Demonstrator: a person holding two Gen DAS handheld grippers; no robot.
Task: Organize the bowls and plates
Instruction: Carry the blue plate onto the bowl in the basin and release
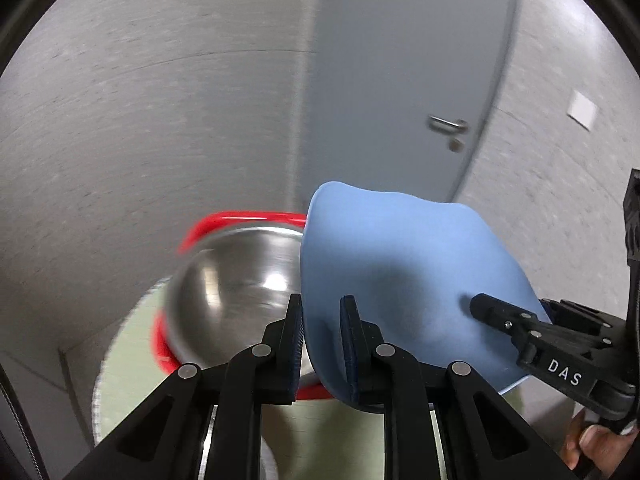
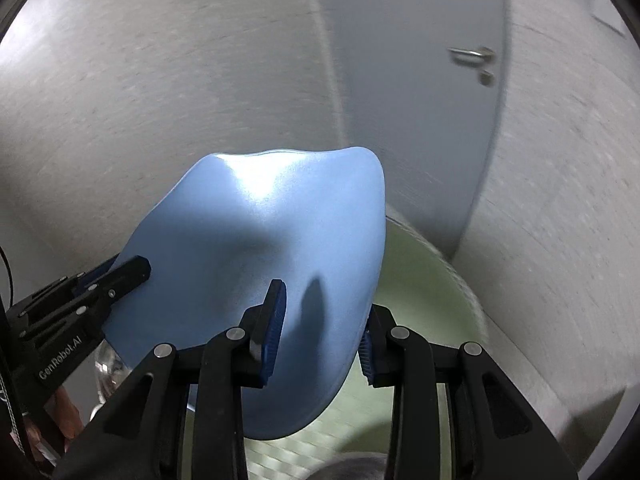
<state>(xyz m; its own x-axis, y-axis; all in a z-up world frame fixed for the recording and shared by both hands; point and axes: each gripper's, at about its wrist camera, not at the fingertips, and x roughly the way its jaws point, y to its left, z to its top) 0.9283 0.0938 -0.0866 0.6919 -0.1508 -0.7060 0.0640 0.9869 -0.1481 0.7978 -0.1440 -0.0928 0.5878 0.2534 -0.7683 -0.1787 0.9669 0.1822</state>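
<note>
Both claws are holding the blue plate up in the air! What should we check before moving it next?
1. Left gripper pinching the blue plate rim: ok.
2. Right gripper pinching the opposite rim: ok.
3. Plate off the green mat: ok, it looks lifted.
4. Plate level: not ok, it tilts.
5. Plate clear of the steel bowl in the red dish: cannot tell, they overlap in the left view.
6. Where it should land: cannot tell, no free spot shows.

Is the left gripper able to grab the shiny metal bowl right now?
Probably not yet. The left gripper is shut on the blue plate, which also partly covers the metal bowl.
</note>
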